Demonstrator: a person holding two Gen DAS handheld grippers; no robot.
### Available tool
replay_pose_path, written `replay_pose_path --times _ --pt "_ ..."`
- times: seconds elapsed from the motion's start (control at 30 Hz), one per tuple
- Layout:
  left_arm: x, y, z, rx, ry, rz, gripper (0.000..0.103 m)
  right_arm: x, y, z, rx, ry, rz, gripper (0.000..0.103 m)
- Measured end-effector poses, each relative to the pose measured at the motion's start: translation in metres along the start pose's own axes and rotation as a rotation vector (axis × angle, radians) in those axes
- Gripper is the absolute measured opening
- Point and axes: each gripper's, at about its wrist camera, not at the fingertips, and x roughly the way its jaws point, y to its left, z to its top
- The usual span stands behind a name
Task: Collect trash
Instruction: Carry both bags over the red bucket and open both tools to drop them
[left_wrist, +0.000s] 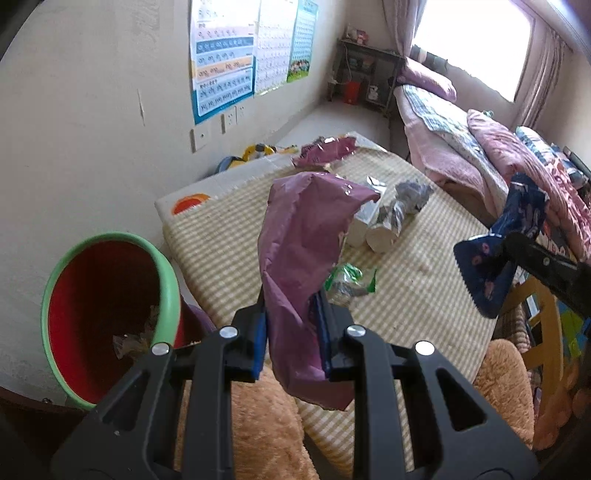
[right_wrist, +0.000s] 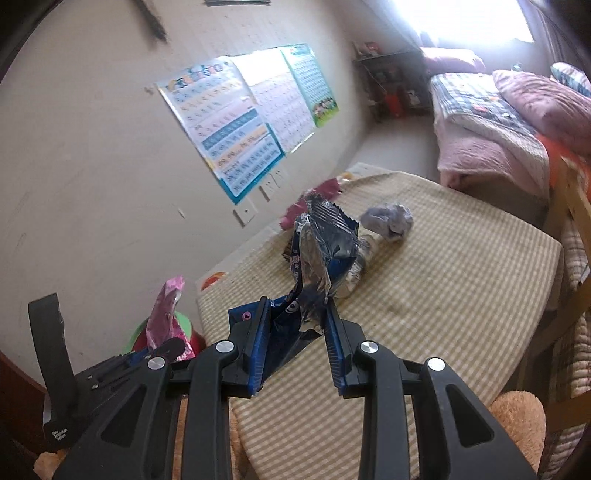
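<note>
My left gripper (left_wrist: 291, 314) is shut on a large purple snack bag (left_wrist: 303, 251), which stands up between its blue pads above the striped mat. My right gripper (right_wrist: 295, 314) is shut on a dark blue foil wrapper (right_wrist: 321, 251); the left wrist view shows that wrapper (left_wrist: 498, 254) hanging at the right. A red bin with a green rim (left_wrist: 110, 310) sits low at the left with scraps inside. On the mat lie a green wrapper (left_wrist: 351, 282), silver packets (left_wrist: 388, 218) and another purple bag (left_wrist: 325, 151).
The striped mat (left_wrist: 424, 280) lies on the floor beside a wall with posters (left_wrist: 225, 62). A bed with pink bedding (left_wrist: 480, 155) runs along the right. A brown plush toy (left_wrist: 258, 424) lies near me. A crumpled grey wad (right_wrist: 388, 219) rests on the mat.
</note>
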Motion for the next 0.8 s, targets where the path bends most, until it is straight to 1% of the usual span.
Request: replay_pose_path --times 0.27,0.5,0.67,0.8 --pt "-0.002 0.014 0.001 -0.024 -0.014 0.022 0.021 -0.002 0.020 0.001 -0.086 -0.019 -0.037 0.028" --pt "-0.005 0.021 0.001 -0.040 -0.028 0.039 0.021 -0.002 0.036 0.006 -0.149 -0.036 -0.052 0.028" --pt "-0.006 0.027 0.002 -0.050 -0.036 0.049 0.021 -0.001 0.040 0.007 -0.161 -0.034 -0.045 0.028" --pt "-0.012 0.027 0.002 -0.040 -0.064 0.068 0.021 -0.001 0.044 0.005 -0.175 -0.036 -0.037 0.028"
